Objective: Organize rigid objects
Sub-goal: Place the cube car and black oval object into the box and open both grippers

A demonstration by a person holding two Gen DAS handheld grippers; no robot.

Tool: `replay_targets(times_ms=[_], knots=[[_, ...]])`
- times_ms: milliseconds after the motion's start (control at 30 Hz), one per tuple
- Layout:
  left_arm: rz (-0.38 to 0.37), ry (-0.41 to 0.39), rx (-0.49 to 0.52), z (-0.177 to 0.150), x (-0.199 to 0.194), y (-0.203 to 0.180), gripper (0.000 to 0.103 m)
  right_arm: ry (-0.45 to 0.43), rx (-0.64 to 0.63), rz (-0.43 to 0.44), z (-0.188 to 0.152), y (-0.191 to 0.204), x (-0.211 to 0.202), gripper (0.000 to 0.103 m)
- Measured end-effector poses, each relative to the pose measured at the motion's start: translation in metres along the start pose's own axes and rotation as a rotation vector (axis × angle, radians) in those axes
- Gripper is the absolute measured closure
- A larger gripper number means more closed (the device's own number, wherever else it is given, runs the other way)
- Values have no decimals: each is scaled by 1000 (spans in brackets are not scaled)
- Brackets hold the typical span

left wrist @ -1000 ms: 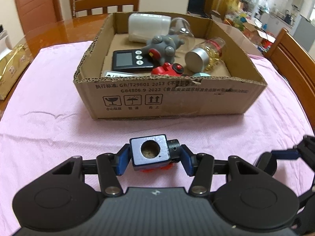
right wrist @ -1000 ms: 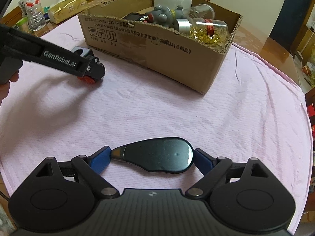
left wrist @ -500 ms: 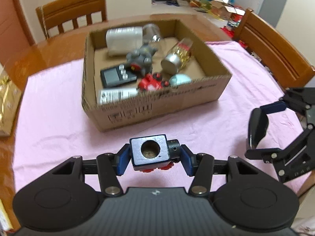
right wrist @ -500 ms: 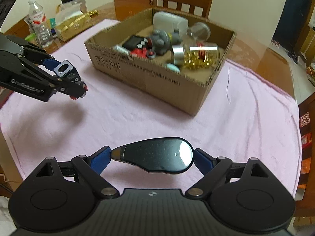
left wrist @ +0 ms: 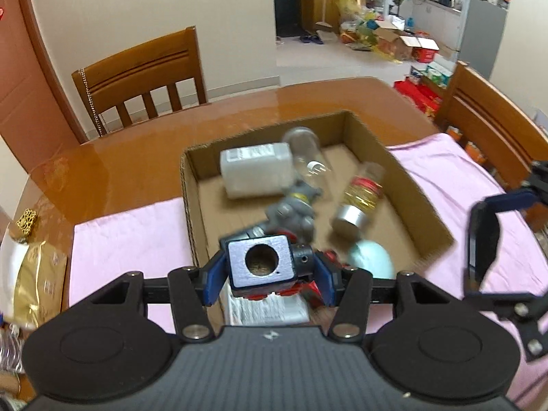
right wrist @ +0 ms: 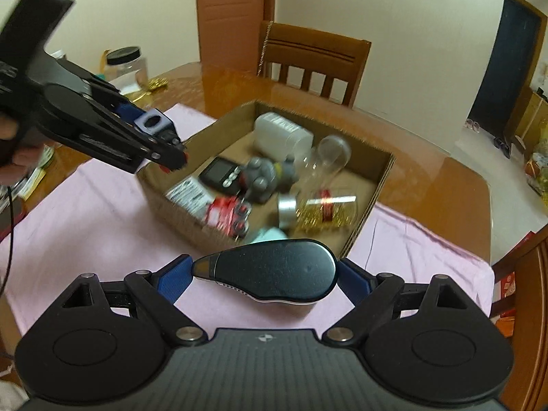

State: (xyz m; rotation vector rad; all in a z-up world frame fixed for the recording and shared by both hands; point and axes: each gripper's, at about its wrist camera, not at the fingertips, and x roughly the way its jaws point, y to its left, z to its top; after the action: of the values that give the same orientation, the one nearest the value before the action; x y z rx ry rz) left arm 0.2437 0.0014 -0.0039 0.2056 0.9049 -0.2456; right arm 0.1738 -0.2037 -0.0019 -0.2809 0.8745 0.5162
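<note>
My left gripper (left wrist: 265, 269) is shut on a small grey block toy with a round hole and red wheels (left wrist: 262, 265). It holds it in the air over the near left part of the open cardboard box (left wrist: 421, 205). It also shows in the right wrist view (right wrist: 154, 125). My right gripper (right wrist: 265, 274) is shut on a flat dark teardrop-shaped object (right wrist: 270, 269), raised above the pink cloth (right wrist: 85, 226) just short of the box's near wall (right wrist: 363, 226). The box holds a white container (left wrist: 255, 173), a grey plush toy (left wrist: 293, 212), a jar of gold items (left wrist: 359, 198) and a red toy (right wrist: 227, 214).
The box sits on a pink cloth (left wrist: 126, 239) over a glossy wooden table (left wrist: 120, 157). Wooden chairs stand at the far side (left wrist: 140, 78) and at the right (left wrist: 493, 126). A gold packet (left wrist: 32, 274) lies at the left. A plastic jar with a black lid (right wrist: 126, 65) stands on the table.
Both grippers have risen and moved toward the box with their objects. The left one now hangs over the box's near left part; the right one is close to its near wall.
</note>
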Motion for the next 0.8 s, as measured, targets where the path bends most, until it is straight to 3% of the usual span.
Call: replay_targets(times_ms=[367, 433, 500, 567, 800], knots=[[38, 79, -24, 37, 89, 31, 49, 21, 73, -6, 13, -12, 30, 10], [67, 72, -28, 40, 94, 33, 38, 24, 77, -8, 13, -12, 30, 10], [77, 42, -37, 42, 91, 34, 18, 27, 79, -13, 14, -13, 32, 10], [76, 1, -53, 42, 82, 36, 10, 28, 76, -17, 15, -14, 33, 10], [60, -112, -68, 33, 34, 36, 3, 42, 84, -20, 21, -21, 45, 10]])
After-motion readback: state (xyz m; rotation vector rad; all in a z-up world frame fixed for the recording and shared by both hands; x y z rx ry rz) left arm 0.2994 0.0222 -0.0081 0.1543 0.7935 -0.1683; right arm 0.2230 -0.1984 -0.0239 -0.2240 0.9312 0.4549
